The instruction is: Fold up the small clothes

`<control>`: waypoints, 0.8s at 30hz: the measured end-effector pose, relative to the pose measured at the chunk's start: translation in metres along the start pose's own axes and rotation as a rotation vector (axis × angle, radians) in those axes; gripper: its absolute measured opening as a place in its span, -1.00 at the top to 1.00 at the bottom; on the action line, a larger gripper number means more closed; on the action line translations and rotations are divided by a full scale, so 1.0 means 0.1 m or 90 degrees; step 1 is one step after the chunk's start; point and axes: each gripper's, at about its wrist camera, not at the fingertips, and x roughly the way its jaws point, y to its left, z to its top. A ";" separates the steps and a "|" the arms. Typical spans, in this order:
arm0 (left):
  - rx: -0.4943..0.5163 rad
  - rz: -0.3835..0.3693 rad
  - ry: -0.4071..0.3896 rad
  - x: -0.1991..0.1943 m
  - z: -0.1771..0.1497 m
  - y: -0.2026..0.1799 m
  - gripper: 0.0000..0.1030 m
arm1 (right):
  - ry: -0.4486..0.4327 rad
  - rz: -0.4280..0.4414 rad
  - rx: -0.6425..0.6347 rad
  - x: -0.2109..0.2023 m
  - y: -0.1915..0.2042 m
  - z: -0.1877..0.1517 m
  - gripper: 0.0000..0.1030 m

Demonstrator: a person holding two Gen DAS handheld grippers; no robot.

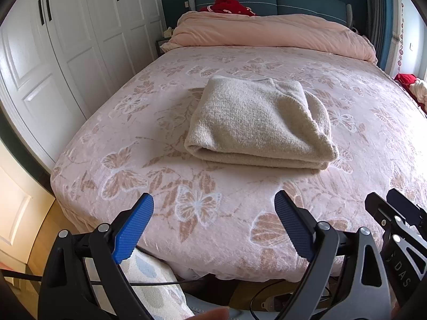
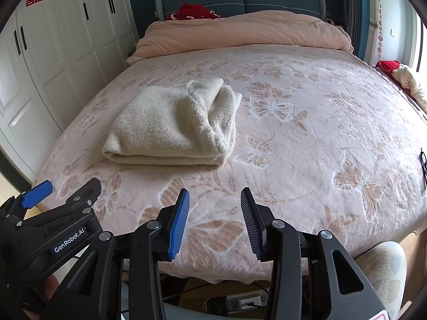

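A beige knitted sweater lies folded into a thick rectangle on the pink butterfly bedspread; it also shows in the right wrist view. My left gripper is open and empty, held over the bed's near edge, well short of the sweater. My right gripper is open and empty, also over the near edge, to the right of the sweater. The right gripper shows at the left wrist view's right edge.
A rolled pink duvet and red clothes lie at the headboard. White wardrobe doors stand left. Red and cream fabric sits at the bed's right side. Cables and a power strip lie on the floor below.
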 end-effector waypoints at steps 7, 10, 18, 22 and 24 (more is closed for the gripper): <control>-0.002 -0.001 0.008 0.02 -0.01 0.01 -0.74 | 0.001 0.001 -0.004 0.01 0.02 -0.01 0.19; 0.003 -0.001 0.007 0.02 -0.02 0.01 -0.74 | 0.002 0.003 -0.005 0.01 0.02 -0.01 0.19; 0.002 0.003 0.012 0.03 -0.05 0.01 -0.73 | 0.001 0.001 -0.009 0.01 0.03 -0.02 0.11; -0.007 0.002 0.022 0.05 -0.05 0.01 -0.73 | 0.001 0.001 -0.009 0.01 0.04 -0.02 0.10; -0.012 0.004 0.020 0.05 -0.05 0.02 -0.73 | 0.000 0.000 -0.010 0.01 0.04 -0.02 0.08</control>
